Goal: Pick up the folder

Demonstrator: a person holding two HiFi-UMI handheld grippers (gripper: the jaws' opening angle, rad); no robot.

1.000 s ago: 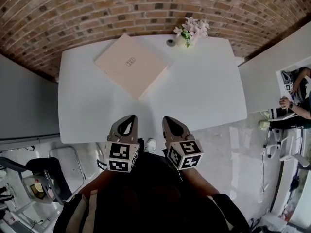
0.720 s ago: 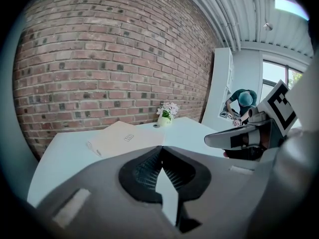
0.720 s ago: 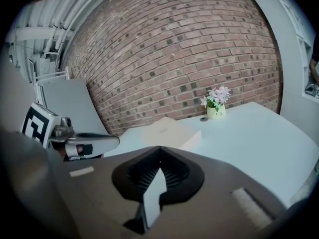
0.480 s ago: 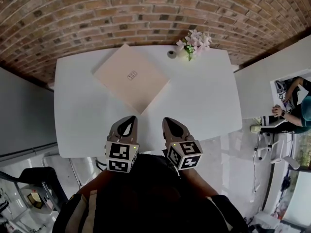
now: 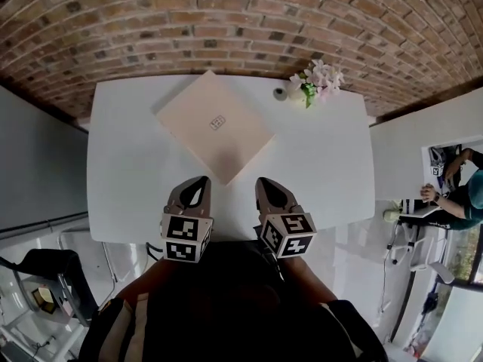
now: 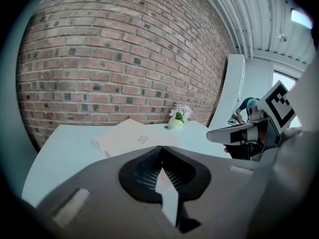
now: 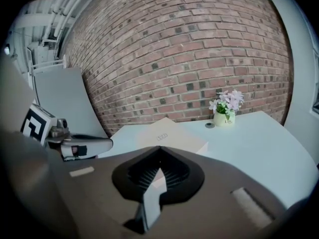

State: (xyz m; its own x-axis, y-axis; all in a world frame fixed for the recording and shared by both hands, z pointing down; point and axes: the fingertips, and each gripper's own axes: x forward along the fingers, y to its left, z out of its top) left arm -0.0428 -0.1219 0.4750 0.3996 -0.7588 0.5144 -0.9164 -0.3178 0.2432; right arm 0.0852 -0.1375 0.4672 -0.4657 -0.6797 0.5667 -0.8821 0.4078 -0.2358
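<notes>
Closer than a second ago, the folder is seen lying flat and cornerwise on the desk. Its near corner is aimed between the left gripper and the right gripper, which are about equally near. Both pairs of fingers are clenched on nothing.

Lower centre of the head view: your left hand-held gripper and right hand-held gripper are held side by side, near each other but apart. Both point toward the top of the frame and tilt downward. In each gripper view the jaws are pressed together with nothing between them. The marker cubes face you, and your forearms run back toward the bottom edge.
</notes>
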